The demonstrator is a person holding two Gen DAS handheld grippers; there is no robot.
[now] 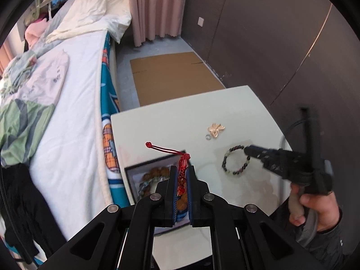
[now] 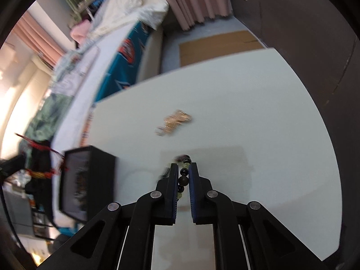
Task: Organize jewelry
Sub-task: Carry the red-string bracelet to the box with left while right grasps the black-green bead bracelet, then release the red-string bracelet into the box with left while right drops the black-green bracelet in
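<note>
Red knotted cord bracelet sits pinched in the left tool, above the black jewelry box at the desk edge. Farther right, the right tool grips the dark bead bracelet resting on the desk, near a gold flower brooch

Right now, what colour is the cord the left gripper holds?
Red cord, clearest in the left wrist view.
</note>
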